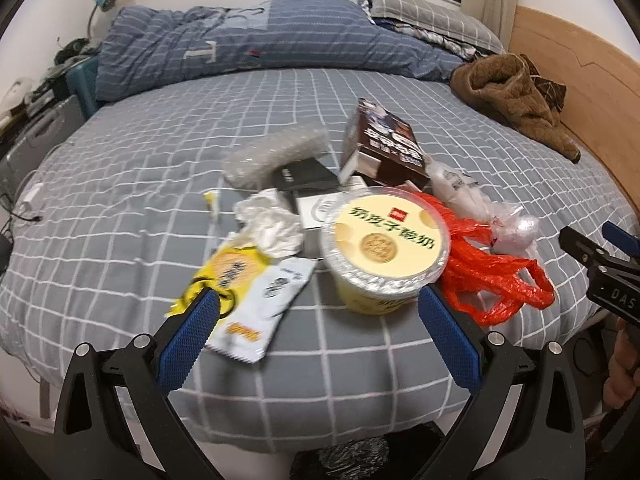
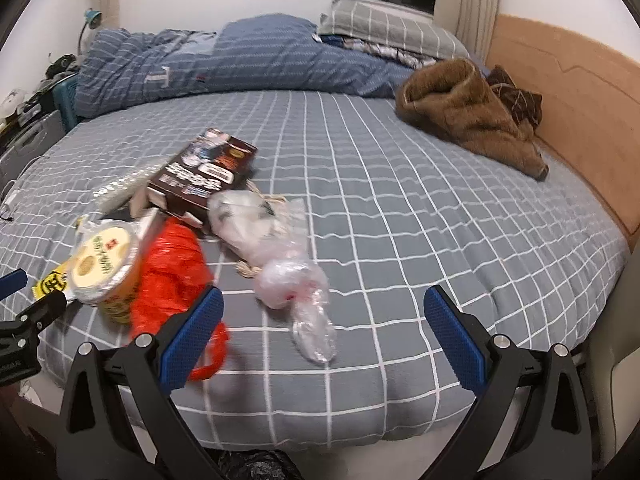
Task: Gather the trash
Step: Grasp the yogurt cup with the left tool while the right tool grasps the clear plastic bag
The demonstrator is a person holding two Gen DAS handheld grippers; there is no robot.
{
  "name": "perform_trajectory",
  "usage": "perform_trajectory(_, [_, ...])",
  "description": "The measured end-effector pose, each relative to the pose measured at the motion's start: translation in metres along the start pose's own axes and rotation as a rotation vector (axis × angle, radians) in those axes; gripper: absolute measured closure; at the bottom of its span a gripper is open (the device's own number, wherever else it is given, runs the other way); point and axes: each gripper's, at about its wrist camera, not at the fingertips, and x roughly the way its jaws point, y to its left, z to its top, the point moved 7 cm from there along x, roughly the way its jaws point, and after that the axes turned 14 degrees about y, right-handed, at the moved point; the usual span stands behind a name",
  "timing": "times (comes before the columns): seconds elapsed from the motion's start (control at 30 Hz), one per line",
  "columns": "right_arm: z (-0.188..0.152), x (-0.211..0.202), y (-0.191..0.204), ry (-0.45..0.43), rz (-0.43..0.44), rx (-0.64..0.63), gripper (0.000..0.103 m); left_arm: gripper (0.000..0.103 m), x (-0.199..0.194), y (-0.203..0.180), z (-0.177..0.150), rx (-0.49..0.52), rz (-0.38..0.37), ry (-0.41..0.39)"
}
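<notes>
A pile of trash lies on the grey checked bed (image 1: 120,200). In the left wrist view a yellow yogurt tub (image 1: 386,244) stands just ahead, between a white and yellow snack wrapper (image 1: 256,300) and a red plastic bag (image 1: 492,276). Crumpled tissue (image 1: 272,220), a brown box (image 1: 384,144) and bubble wrap (image 1: 276,152) lie behind. My left gripper (image 1: 318,296) is open and empty in front of the tub. My right gripper (image 2: 324,300) is open and empty over a clear plastic bag (image 2: 280,248); the red bag (image 2: 168,280), tub (image 2: 104,268) and box (image 2: 204,172) lie to its left.
A folded blue quilt (image 1: 240,40) and pillows (image 1: 428,12) lie at the far side of the bed. A brown garment (image 2: 464,112) lies by the wooden headboard (image 2: 568,92). A cluttered stand (image 1: 40,96) is at the left. A dark bag (image 2: 256,464) sits below the bed's near edge.
</notes>
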Motion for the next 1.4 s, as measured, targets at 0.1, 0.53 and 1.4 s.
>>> perform_trajectory(0.1, [0.002, 0.014, -0.003, 0.021, 0.004, 0.006, 0.007, 0.006, 0.011, -0.01, 0.006, -0.001, -0.018, 0.015])
perform_trajectory(0.53, [0.008, 0.049, 0.009, 0.079, 0.05, -0.027, 0.013, 0.006, 0.035, -0.037, 0.02, 0.0, -0.088, 0.032])
perform_trajectory(1.4, [0.012, 0.052, 0.022, 0.087, 0.136, -0.036, 0.054, 0.022, 0.034, -0.037, 0.027, 0.008, -0.122, 0.001])
